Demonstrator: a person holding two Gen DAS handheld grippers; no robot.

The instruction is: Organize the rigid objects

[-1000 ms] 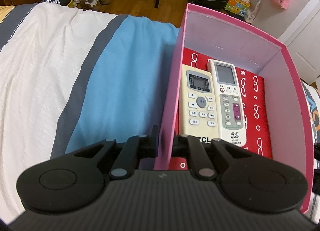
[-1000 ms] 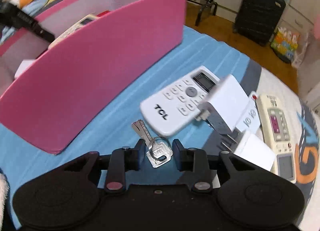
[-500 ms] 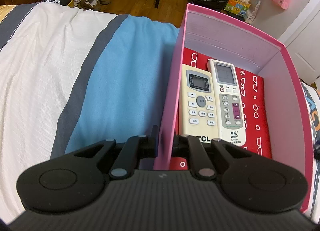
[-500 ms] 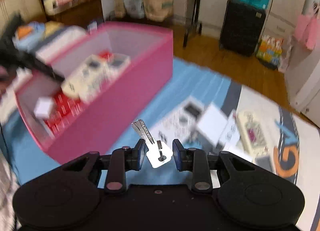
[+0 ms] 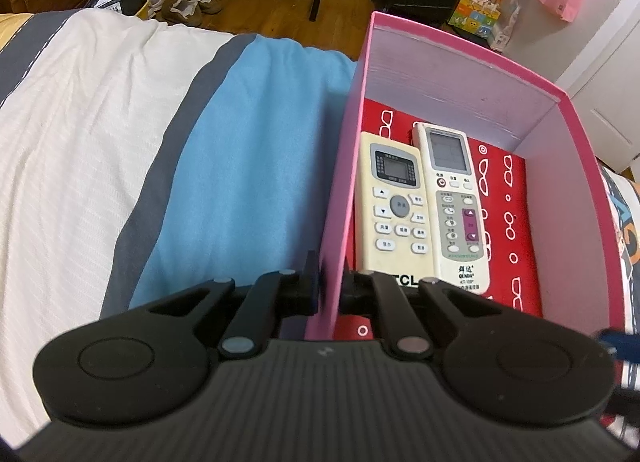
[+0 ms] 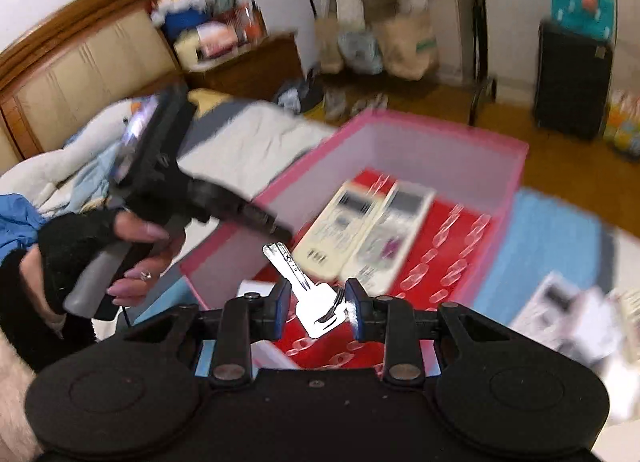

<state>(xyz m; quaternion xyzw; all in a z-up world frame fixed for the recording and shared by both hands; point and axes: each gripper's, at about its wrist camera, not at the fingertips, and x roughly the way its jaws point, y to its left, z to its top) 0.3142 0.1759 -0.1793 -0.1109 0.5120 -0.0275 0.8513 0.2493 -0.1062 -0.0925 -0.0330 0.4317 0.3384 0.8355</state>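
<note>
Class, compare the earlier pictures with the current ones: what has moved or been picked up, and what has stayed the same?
The right gripper has lifted the key off the blue bedding and carried it up over the pink box. The left gripper stays clamped on the box's wall, and the two remotes inside lie as before.

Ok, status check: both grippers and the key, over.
Left gripper clamped on pink box wall. Right gripper holds key above box. Two remotes inside; red floor beside them free.
</note>
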